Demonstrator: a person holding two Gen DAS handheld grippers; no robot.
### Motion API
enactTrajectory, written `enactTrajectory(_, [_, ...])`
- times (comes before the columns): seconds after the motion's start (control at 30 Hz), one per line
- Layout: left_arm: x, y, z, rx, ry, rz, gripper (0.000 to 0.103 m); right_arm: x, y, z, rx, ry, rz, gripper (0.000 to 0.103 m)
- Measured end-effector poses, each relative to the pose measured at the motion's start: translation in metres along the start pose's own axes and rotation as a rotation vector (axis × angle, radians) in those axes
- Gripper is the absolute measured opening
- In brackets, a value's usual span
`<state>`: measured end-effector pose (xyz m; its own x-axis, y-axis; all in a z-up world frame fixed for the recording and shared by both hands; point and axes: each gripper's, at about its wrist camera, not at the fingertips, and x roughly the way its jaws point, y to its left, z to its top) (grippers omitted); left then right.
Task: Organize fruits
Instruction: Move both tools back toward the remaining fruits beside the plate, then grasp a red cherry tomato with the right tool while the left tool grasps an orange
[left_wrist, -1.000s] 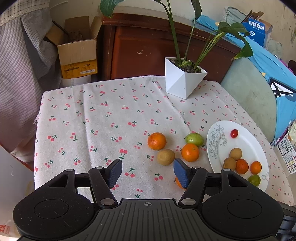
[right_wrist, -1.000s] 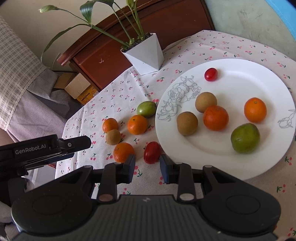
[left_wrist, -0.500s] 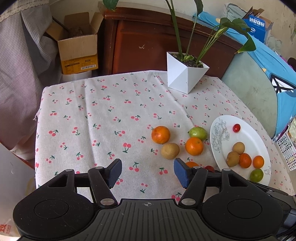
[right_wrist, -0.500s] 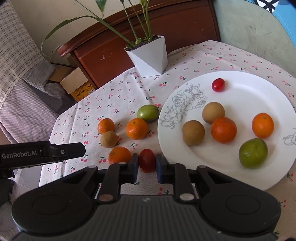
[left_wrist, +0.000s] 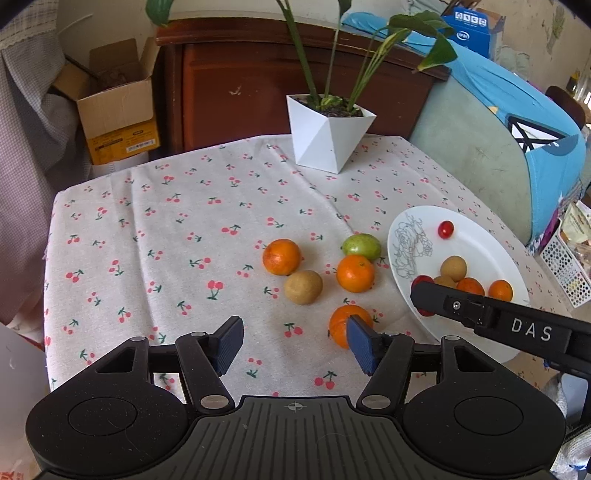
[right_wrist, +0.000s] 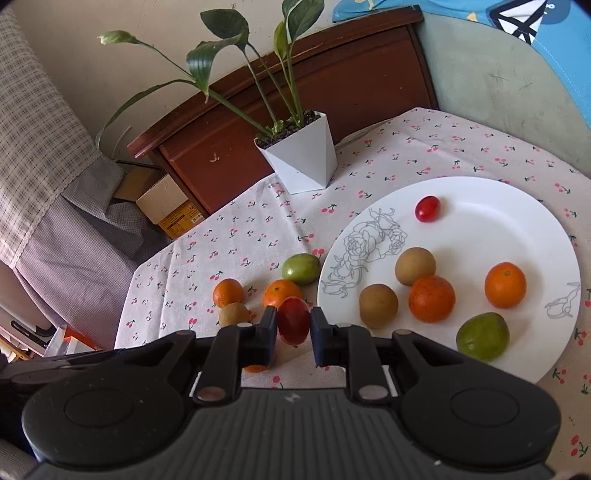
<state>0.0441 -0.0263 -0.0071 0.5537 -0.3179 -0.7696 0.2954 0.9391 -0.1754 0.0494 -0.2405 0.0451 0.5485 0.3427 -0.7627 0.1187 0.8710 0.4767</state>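
My right gripper (right_wrist: 293, 326) is shut on a red tomato (right_wrist: 293, 319) and holds it just above the cloth, beside the near-left rim of the white plate (right_wrist: 487, 214). The plate carries two oranges, two brown fruits, a green fruit (right_wrist: 482, 341) and a small red tomato (right_wrist: 427, 208). On the cloth lie a green fruit (left_wrist: 361, 246), three oranges (left_wrist: 281, 256) and a brown fruit (left_wrist: 303, 287). My left gripper (left_wrist: 295, 343) hangs open over the cloth with nothing between its fingers; the nearest orange (left_wrist: 343, 325) lies by its right finger. The right gripper (left_wrist: 419, 295) reaches in from the right.
A white pot with a green plant (left_wrist: 328, 136) stands at the table's far edge. Behind it are a brown wooden cabinet (left_wrist: 240, 85) and a cardboard box (left_wrist: 118, 110). A chair with blue fabric (left_wrist: 517, 122) stands to the right. Bare cloth (left_wrist: 147, 240) fills the table's left half.
My right gripper has closed on the red tomato and raised it off the cloth. It now shows in the left wrist view, by the plate's rim. The left gripper stayed open.
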Motion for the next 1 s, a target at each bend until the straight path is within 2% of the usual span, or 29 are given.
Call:
enactTrajectory(0.27, [0.015,-0.027,-0.006,0.076,-0.008,-0.026,0.056,-0.007,-0.008,0.004,0.037,-0.010,0.003,0.019])
enactTrajectory(0.4, [0.021,-0.035,-0.007,0.101,-0.009,-0.020,0.048,-0.009,-0.012,0.006,0.049,-0.016,0.005,0.019])
enactTrajectory(0.6, [0.029,-0.042,-0.009,0.120,-0.007,-0.017,0.029,-0.014,-0.016,0.008,0.065,-0.018,-0.004,0.019])
enactTrajectory(0.77, [0.027,-0.045,-0.009,0.115,-0.029,-0.016,0.028,-0.021,-0.023,0.013,0.087,-0.030,-0.005,0.019])
enactTrajectory(1.0, [0.002,-0.056,0.015,0.097,-0.130,-0.075,0.028,-0.049,-0.046,0.039,0.151,-0.140,-0.021,0.019])
